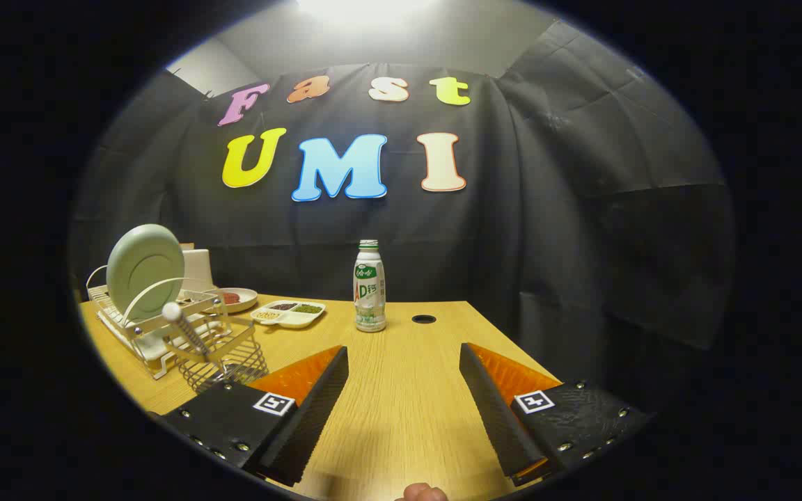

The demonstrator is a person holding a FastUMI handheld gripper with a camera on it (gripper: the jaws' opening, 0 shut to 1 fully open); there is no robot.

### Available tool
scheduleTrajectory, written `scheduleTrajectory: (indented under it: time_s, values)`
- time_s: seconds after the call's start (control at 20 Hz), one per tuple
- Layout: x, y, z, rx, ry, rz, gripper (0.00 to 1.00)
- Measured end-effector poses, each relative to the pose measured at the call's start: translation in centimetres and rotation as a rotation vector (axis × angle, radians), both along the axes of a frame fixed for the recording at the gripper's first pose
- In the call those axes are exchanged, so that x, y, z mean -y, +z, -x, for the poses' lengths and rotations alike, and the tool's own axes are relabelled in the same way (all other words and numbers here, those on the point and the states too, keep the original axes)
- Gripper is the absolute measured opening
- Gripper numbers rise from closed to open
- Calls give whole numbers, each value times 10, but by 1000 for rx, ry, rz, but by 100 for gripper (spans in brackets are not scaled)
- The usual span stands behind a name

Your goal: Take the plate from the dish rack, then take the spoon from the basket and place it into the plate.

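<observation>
A pale green plate (145, 270) stands upright in a white wire dish rack (142, 337) on the wooden table, off to the left of my fingers. A spoon (185, 328) with a round pale end leans in a wire basket (227, 358) fixed to the rack's near side, just beyond my left finger. My gripper (404, 355) is open, its fingers wide apart over bare table, holding nothing.
A drink bottle (370, 287) stands ahead between the fingers, mid-table. A divided white snack tray (288, 313) and a small dish (237, 298) lie behind the rack. A round cable hole (423, 319) is right of the bottle. A fingertip (423, 493) shows near the table's front edge.
</observation>
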State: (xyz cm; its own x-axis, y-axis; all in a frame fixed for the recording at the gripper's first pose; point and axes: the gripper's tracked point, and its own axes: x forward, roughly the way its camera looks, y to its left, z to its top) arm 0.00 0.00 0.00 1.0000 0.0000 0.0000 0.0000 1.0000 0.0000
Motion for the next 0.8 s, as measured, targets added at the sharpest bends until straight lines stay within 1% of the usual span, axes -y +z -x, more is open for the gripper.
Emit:
scheduleTrajectory:
  time_s: [0.15,0.4,0.55,0.7,0.8]
  values:
    - [10,55,-15,66,-16,-4,99]
    - [6,142,1,94,-32,53,99]
    - [-12,173,21,79,-44,20,98]
    - [-41,189,42,58,-68,-16,99]
    - [-61,201,49,58,-84,-12,99]
